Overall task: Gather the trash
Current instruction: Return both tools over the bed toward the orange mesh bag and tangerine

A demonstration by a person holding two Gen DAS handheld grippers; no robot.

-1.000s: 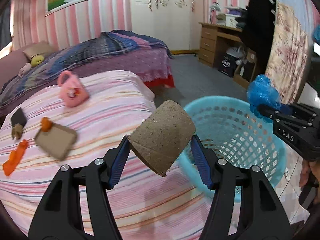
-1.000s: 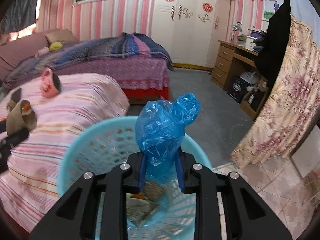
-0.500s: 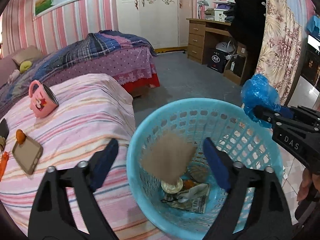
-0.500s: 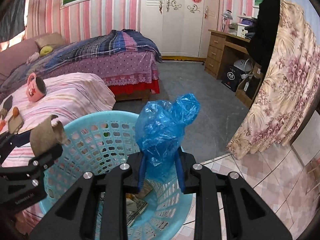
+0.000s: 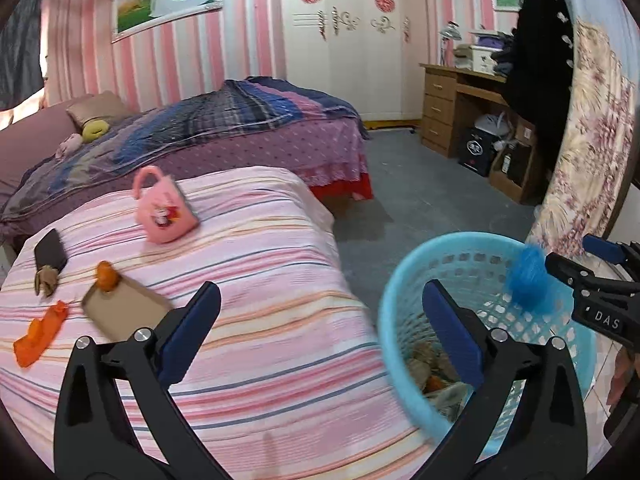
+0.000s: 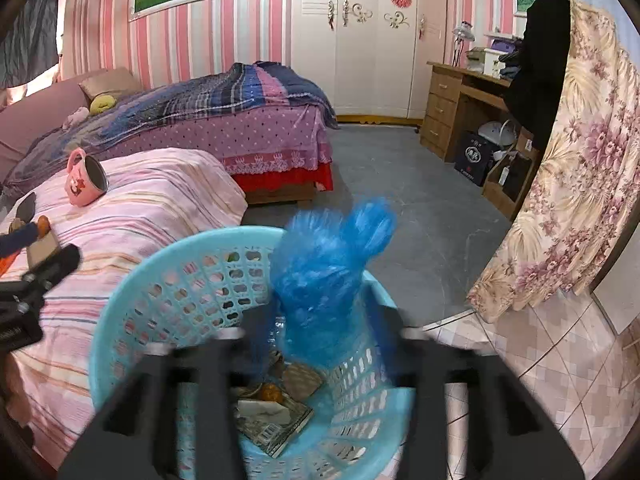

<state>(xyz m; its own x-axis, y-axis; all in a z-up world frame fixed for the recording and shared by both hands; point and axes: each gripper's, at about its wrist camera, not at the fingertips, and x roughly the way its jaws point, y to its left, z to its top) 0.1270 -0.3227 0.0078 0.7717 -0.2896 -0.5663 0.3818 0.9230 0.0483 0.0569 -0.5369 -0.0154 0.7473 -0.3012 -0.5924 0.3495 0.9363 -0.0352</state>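
While the left tongs [image 5: 320, 328] gape empty over the bed [image 5: 256, 320], the right tongs [image 6: 320, 336] hold a blue bag [image 6: 328, 276] above the basket [image 6: 160, 276].
Largest is the bed with its pink striped cover; on it lie a pink mug [image 5: 164, 208] on its side, a brown card [image 5: 124, 312] with a small orange thing [image 5: 107, 276] at its corner, an orange scrap [image 5: 38, 336] and a dark piece [image 5: 50, 250], all apart from the tongs. Just beside the bed stands the basket, already carrying paper and other trash [image 6: 272, 408]. In the right wrist view the right tongs are blurred, their fingers close on either side of the bag; whether they grip it I cannot tell.
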